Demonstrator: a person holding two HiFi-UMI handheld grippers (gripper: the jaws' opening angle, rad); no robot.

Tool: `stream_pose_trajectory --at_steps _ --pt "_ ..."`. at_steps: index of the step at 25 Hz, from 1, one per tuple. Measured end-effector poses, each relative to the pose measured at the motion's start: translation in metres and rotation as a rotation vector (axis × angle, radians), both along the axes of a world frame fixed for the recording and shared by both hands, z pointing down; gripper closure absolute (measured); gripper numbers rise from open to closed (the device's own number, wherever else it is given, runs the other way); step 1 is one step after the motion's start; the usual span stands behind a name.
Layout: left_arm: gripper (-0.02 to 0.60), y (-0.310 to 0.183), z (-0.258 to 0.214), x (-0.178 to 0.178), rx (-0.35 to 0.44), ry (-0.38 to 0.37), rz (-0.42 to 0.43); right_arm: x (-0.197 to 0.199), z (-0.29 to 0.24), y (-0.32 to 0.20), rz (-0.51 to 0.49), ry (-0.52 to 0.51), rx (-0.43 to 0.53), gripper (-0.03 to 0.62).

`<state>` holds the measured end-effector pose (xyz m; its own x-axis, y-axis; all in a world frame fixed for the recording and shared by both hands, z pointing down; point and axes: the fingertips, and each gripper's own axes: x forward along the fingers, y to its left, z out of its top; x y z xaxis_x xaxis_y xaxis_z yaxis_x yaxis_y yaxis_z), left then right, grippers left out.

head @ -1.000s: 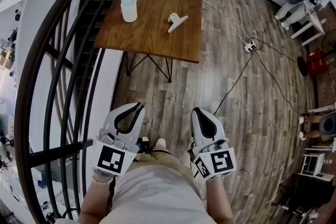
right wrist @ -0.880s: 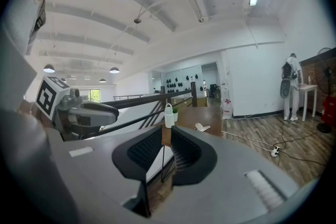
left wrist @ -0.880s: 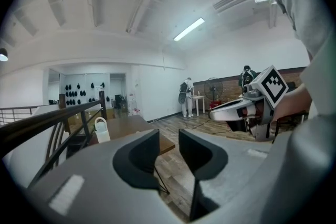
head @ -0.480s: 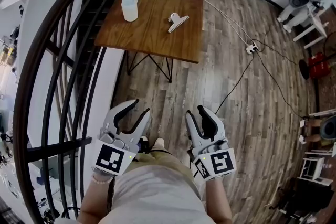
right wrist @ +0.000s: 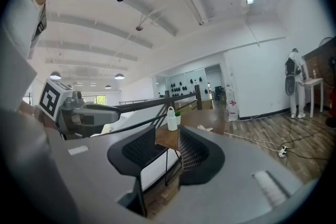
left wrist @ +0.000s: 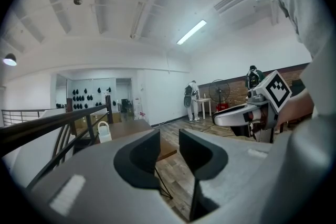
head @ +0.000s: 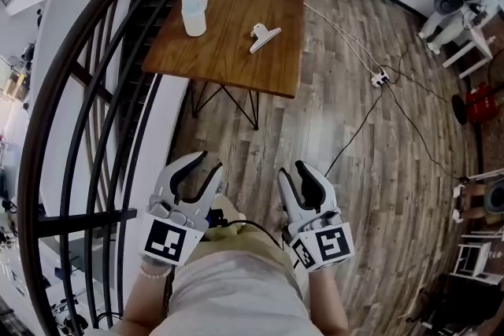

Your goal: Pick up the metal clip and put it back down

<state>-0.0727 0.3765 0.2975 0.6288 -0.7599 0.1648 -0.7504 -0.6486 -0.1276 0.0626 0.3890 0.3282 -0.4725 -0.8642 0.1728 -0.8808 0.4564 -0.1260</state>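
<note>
— What are the two grippers doing?
— Both are released and empty. The left gripper [head: 206,169] and right gripper [head: 294,172] are held low in front of the person's body, side by side, each with a gap between its jaws. Each gripper's own view shows only the room through that gap.

— And the room around them?
— A floor [head: 378,169] of grey-brown wood planks with visible grain fills most of the head view. White walls close it off at the far side. A dark metal railing [head: 87,90] with curved bars runs along the left.

— The work surface?
— A rectangular table [head: 236,59] with a smooth, warm-brown wooden top on thin dark legs [head: 224,100]. It stands well ahead of both grippers, its long left edge close to the railing.

— What sits on it?
— A white jug [head: 194,12] with a handle, near the left edge, with green leaves at its top. To its right, apart from it, lies the metal clip [head: 264,35], pale and shiny, flat on the wood at an angle.

— Anything smaller?
— A thin dark cable crosses the floor on the right to a small white power strip [head: 379,78].
</note>
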Motion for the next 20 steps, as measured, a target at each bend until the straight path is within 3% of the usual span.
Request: stream_pose_trajectory --at_steps 9,20 --pt "0.466 -0.03 0.006 0.016 -0.007 0.009 0.031 0.017 0.005 -0.019 0.042 -0.001 -0.013 0.448" --pt "0.466 -0.148 0.016 0.03 -0.053 0.016 0.105 0.023 0.005 -0.13 0.094 -0.015 -0.03 0.448"
